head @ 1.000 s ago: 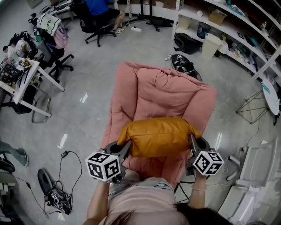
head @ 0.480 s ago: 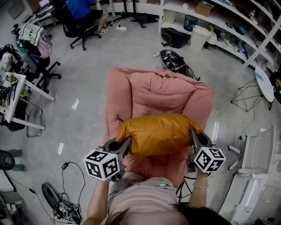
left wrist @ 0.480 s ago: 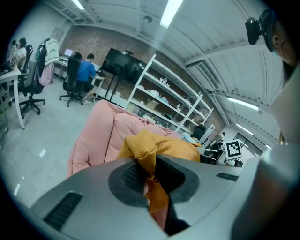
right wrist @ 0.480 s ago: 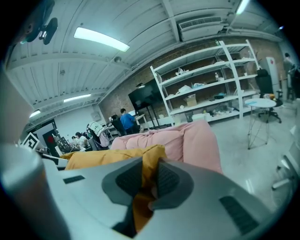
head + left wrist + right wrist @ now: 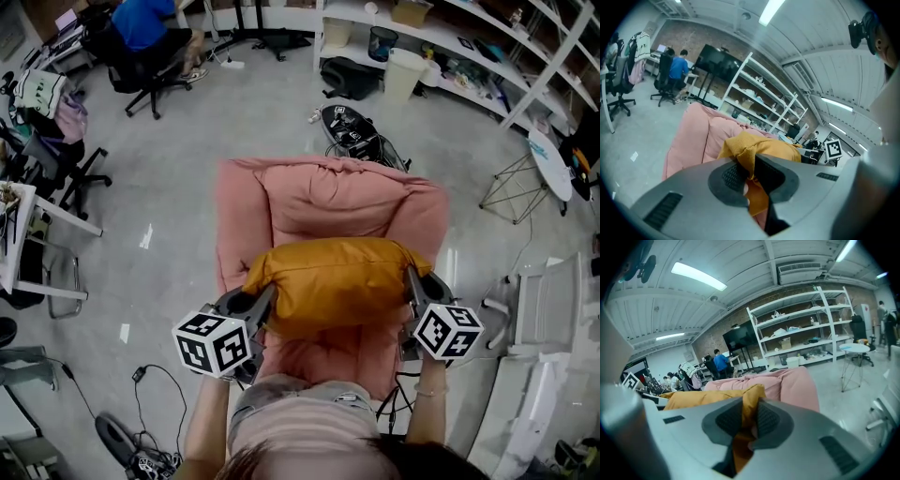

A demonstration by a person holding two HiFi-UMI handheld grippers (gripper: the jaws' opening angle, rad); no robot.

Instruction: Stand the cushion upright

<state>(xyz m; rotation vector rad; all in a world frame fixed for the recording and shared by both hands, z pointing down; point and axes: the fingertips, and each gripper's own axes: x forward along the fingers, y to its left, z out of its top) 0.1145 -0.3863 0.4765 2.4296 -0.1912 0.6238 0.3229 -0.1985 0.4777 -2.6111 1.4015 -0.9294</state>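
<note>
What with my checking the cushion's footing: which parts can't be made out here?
Underside of cushion: head view, hidden by its own bulk; contact with chair unclear.
Seat front: head view, covered by the person.
Lower edge of cushion: gripper views, blocked by left claw and right claw.
Shelf items: all views, too small.

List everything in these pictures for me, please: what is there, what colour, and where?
Cushion: one, orange, over the armchair seat.
Armchair: one, pink, mid-floor.
Shelves: one rack, white, far wall.
Bin: one, white, beside the shelves.
Office chairs: at least two, black, far left.
Seated person: one, blue top, far left corner.
Left gripper: one, grey, shut on the cushion's left end.
Right gripper: one, grey, shut on its right end.
</note>
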